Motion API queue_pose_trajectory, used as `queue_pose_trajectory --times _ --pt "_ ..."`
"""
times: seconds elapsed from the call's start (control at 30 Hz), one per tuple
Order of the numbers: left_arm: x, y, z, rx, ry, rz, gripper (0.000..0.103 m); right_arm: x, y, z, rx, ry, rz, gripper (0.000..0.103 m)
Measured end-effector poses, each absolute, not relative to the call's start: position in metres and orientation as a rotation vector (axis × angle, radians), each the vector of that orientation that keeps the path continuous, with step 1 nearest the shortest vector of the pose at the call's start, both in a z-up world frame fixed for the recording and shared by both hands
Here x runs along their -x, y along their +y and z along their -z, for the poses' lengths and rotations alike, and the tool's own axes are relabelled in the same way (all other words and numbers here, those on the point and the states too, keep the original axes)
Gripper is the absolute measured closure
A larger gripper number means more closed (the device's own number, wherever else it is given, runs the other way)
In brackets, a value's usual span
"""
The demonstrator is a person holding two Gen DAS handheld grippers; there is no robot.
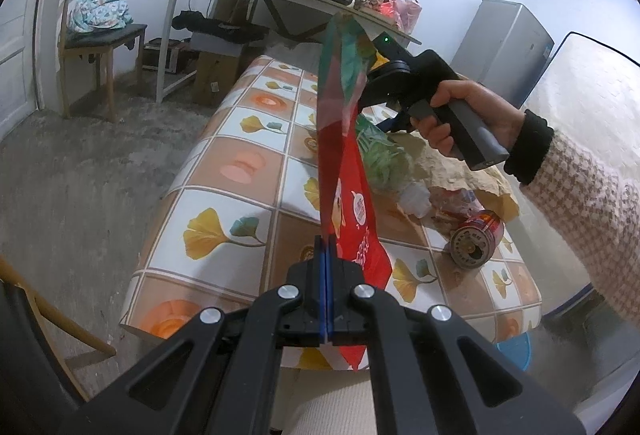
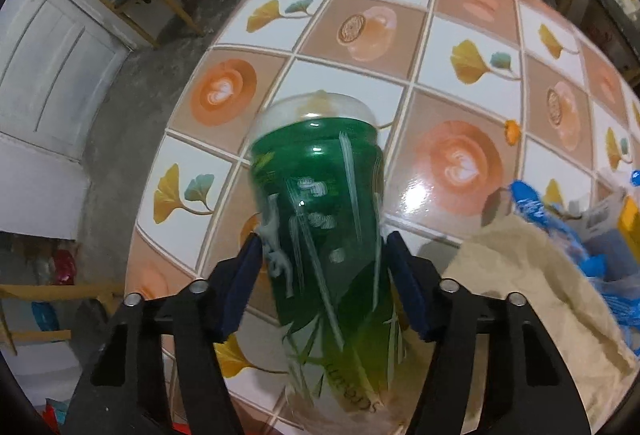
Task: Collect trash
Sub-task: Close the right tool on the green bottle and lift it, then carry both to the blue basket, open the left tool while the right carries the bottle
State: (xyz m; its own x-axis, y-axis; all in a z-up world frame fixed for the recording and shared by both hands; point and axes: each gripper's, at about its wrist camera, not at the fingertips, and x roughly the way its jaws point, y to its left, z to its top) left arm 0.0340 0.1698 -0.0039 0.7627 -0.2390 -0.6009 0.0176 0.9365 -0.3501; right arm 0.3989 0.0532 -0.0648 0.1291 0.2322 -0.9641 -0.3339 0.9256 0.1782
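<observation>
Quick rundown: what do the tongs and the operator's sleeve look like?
Both tongs, left and right, have black angular linkage arms with silver pivot bolts and blue pads on the fingers. The right unit has a black-and-grey pistol handle with a green LED. The sleeve is pink-and-brown houndstooth knit over a black cuff.

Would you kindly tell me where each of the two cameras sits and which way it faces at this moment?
Left wrist view: sits on the left tongs, facing forward and slightly down across the tiled table; the tongs are shut on a red bag; the right hand and its sleeve show.

Right wrist view: sits on the right tongs, facing steeply down at the table; a green bottle lies between the open blue pads.

Shared: the table, the brown paper, the wooden chair.
</observation>
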Motion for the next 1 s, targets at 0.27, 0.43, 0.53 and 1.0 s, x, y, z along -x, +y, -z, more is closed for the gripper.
queue_pose_trajectory --times 0.27,0.43,0.53,1.0 --pt "-0.034 0.171 0.003 0.334 0.69 0.138 0.103 -0.395 0.04 0.049 -0.005 1.325 -0.482 0.047" --pt "-0.034 0.171 0.001 0.331 0.687 0.132 0.103 -0.383 0.023 0.016 -0.125 1.235 -0.578 0.048" --pt "-0.034 0.169 -0.002 0.326 0.681 0.129 0.103 -0.373 0.014 -0.006 -0.153 1.164 -0.613 0.048" --pt "-0.025 0.148 -0.03 0.267 0.64 0.115 0.103 -0.307 -0.052 -0.124 -0.301 0.797 -0.711 0.049"
